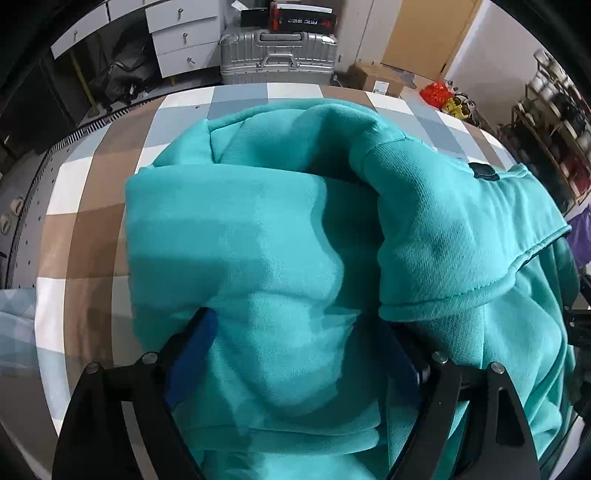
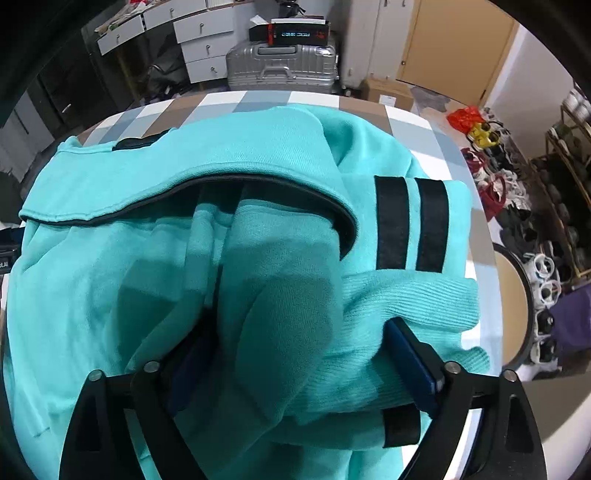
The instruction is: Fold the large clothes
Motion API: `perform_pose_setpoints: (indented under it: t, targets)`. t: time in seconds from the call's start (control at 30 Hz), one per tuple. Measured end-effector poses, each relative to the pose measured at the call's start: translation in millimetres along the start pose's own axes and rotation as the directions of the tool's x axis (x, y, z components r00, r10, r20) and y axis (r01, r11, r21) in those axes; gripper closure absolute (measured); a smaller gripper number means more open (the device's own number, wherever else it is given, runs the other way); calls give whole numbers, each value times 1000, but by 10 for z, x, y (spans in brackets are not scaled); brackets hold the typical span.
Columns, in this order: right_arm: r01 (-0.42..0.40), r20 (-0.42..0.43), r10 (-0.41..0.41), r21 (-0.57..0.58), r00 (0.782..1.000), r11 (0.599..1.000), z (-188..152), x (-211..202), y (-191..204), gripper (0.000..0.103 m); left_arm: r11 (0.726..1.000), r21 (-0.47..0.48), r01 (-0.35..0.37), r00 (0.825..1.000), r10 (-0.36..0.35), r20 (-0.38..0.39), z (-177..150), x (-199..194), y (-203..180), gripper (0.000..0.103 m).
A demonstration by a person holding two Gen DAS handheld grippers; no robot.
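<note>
A: Entry, left gripper [image 1: 299, 332]. Fingers spread wide, blue pads showing. A thick bunch of the teal sweatshirt [image 1: 258, 240] bulges up between them. The left pad [image 1: 194, 347] presses into the fabric; the right one is partly buried under a folded hem. With the jaws this far apart I cannot tell whether they clamp the cloth or just sit around it.

B: Right gripper [image 2: 299, 347]: same picture. Fingers wide, a rolled mass of sweatshirt [image 2: 110, 280] filling the gap. The right pad [image 2: 410, 362] lies against the ribbed cuff [image 2: 417, 299]; the left pad is half hidden by fabric. Grip or mere contact, cannot tell.

A: Garment position?

B: Heaped on the table, covering most of the top. A sleeve with two black stripes [image 2: 412, 225] lies to the right, just beyond the cuff. A dark-piped edge curves across the middle.

A: Left view adds a small dark patch [image 1: 484, 171] on the fabric at right.

B: Surface: checked tablecloth [image 2: 258, 98], squares of white, grey-blue and brown, visible around the far rim.

A: Room: silver suitcase [image 1: 279, 55] behind the table with a black-and-red box [image 1: 303, 16] on top, white drawers [image 1: 181, 37] to its left, cardboard carton [image 1: 376, 79] on the floor.

B: Shoes [image 2: 484, 136] and a red bag [image 2: 463, 118] scattered on the floor, far right.
</note>
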State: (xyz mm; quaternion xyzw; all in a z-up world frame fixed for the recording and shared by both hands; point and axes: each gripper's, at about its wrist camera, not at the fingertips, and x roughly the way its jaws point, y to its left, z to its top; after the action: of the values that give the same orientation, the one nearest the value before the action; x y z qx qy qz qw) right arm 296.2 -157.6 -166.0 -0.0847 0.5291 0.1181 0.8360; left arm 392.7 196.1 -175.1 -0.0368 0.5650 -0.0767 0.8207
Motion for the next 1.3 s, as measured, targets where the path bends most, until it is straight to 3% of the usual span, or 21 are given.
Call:
perform_pose_setpoints:
  t: [0.1, 0.17, 0.33, 0.43, 0.5, 0.53, 0.6, 0.67, 0.77, 0.83, 0.93, 1.03, 1.13, 1.2, 1.27, 1.3]
  targets:
    - [-4, 44, 3, 22, 999, 1000, -68, -236, -22, 28, 998, -25, 55, 998, -55, -8, -160, -205, 99, 21]
    - [-63, 131, 56, 53, 990, 997, -216, -553, -25, 27, 991, -70, 114, 993, -112, 28, -342, -425, 139, 21]
    - [-157, 203, 149, 20, 968, 987, -314, -917, 385, 26, 970, -61, 234, 972, -231, 49, -870, -657, -255, 21]
    - [-133, 163, 133, -13, 978, 991, -216, -813, 840, 25, 966, -86, 246, 968, -240, 72, -1260, -904, -327, 21]
    - [-111, 79, 113, -36, 990, 993, -175, -578, 1136, 25, 958, -79, 276, 959, -270, 82, -1517, -1098, -323, 21]
    - [-71, 25, 72, -45, 997, 996, -186, -396, 1259, 26, 958, -63, 281, 958, -276, 83, -1495, -1077, -315, 21]
    - [-21, -47, 17, -74, 999, 997, -263, -129, 1367, 25, 962, -7, 272, 958, -271, 95, -1772, -1296, -384, 20]
    - [-10, -10, 10, -87, 1000, 996, -340, -157, 1375, 25, 967, -3, 254, 961, -252, 112, -2000, -1428, -392, 20]
    - [-81, -52, 79, -40, 996, 996, -463, -391, 1212, 27, 960, -39, 279, 954, -272, 126, -2129, -1468, -264, 20]
    - [-177, 16, 176, 40, 984, 983, -665, -745, 1026, 25, 942, -84, 325, 941, -313, 129, -2251, -1500, -161, 20]
    - [-333, 153, 313, 134, 937, 933, -1148, -1337, 805, 25, 919, -133, 372, 925, -353, 142, -2363, -1538, -44, 20]
    - [-502, 329, 453, 77, 828, 861, -1820, -1932, 768, 19, 931, -123, 342, 934, -323, 151, -2614, -1703, -16, 20]
    - [-512, 508, 440, 2, 740, 859, -2464, -2370, 842, 3, 969, -78, 235, 961, -220, 168, -2862, -1798, -76, 20]
    - [-535, 633, 434, -37, 641, 844, -2904, -2609, 883, 1, 972, -65, 224, 962, -210, 178, -3028, -1822, -82, 20]
    - [-563, 699, 444, -72, 561, 824, -3258, -2763, 949, 1, 969, -84, 231, 963, -215, 163, -3122, -1768, -52, 20]
    - [-573, 719, 447, -83, 533, 815, -3412, -2825, 974, 0, 968, -99, 232, 964, -215, 158, -3148, -1724, -33, 20]
